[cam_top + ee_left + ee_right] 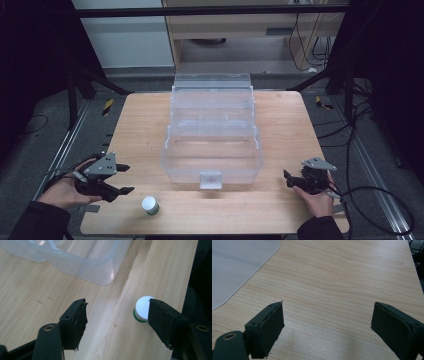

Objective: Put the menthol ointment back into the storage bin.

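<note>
Left gripper (125, 178) sat spread at the near-left edge of the table (280, 210), nothing between its jaws. Small white-capped jar (150, 205) stood upright just to its right, near the front edge and short of the clear box (212, 155). Right gripper (327, 325) also spread, empty, at near right. Risk: one jaw clips the cap off-centre, jar tips or rolls off the front edge.

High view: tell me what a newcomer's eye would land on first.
The big clear plastic box, with its stepped tiers open, stands in the middle of the wooden table. In front of it, near the table's front edge, stands a small white-capped bottle with a green band, just right of the open left gripper. The right gripper is held at the table's right side, jaws open with nothing between them.
</note>
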